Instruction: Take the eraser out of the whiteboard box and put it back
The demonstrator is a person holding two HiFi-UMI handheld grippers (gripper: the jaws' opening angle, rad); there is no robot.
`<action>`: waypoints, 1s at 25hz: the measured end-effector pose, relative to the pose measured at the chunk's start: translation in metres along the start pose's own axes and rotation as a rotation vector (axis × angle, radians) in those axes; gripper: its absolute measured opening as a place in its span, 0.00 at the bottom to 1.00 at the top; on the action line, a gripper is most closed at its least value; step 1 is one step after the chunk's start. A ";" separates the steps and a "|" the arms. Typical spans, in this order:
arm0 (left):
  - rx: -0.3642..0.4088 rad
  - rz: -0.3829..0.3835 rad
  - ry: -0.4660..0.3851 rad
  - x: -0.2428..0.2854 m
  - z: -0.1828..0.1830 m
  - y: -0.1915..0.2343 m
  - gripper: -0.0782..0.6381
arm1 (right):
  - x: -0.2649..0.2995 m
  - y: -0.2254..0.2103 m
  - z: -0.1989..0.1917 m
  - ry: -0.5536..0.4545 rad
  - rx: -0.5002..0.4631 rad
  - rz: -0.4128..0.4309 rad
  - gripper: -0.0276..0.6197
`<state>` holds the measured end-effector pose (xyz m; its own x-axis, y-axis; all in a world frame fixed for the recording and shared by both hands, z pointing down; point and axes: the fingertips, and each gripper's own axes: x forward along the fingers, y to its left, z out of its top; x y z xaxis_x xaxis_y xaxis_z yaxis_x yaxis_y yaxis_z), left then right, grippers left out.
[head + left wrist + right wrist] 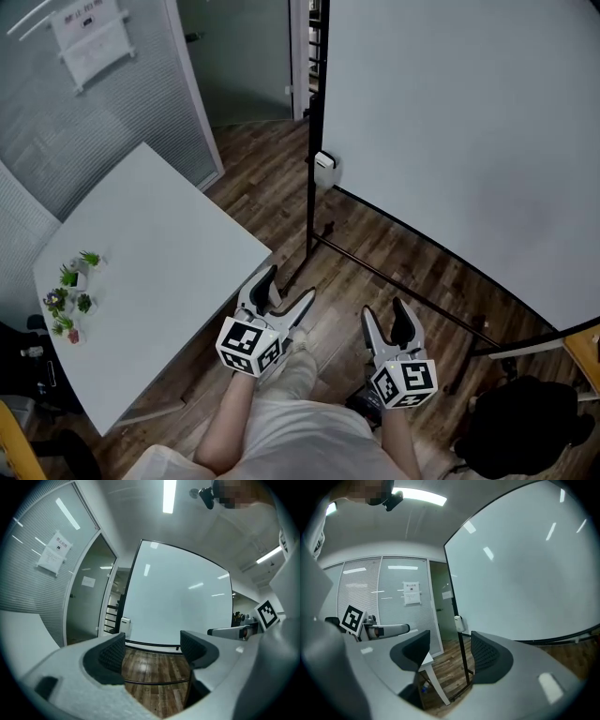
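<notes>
A small white box [324, 161] hangs on the black left post of the big whiteboard [459, 131]; no eraser shows in any view. The same box appears in the left gripper view [125, 622] and the right gripper view [460, 623]. My left gripper [286, 289] is held low over the wooden floor, well short of the box, jaws open and empty [152, 648]. My right gripper [384, 314] is beside it, also open with nothing between its pads [450, 651]. Both point toward the whiteboard.
A white table [141, 262] with small potted plants [70, 300] stands on the left. The whiteboard's black base rail [403, 286] runs across the floor ahead. A dark chair [530, 422] is at the lower right. Glass partitions and a doorway lie behind.
</notes>
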<state>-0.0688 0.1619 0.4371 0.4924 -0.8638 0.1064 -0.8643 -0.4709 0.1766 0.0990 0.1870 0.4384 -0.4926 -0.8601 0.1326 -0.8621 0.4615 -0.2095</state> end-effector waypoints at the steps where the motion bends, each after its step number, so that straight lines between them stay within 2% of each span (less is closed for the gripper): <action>1: -0.007 0.000 0.003 0.017 0.003 0.012 0.61 | 0.019 -0.008 0.004 0.008 -0.001 -0.001 0.47; 7: -0.024 -0.018 0.037 0.109 0.017 0.086 0.60 | 0.122 -0.050 0.020 0.042 0.001 -0.047 0.47; 13: -0.026 -0.063 0.036 0.176 0.034 0.137 0.60 | 0.190 -0.072 0.035 0.057 -0.010 -0.100 0.46; 21: -0.058 -0.092 0.035 0.216 0.044 0.163 0.60 | 0.222 -0.072 0.047 0.072 -0.037 -0.125 0.45; 25: -0.040 -0.095 0.054 0.226 0.043 0.165 0.59 | 0.230 -0.075 0.051 0.065 -0.036 -0.124 0.45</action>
<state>-0.1043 -0.1187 0.4480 0.5773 -0.8045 0.1394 -0.8095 -0.5416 0.2268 0.0561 -0.0567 0.4356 -0.3881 -0.8954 0.2182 -0.9198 0.3614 -0.1529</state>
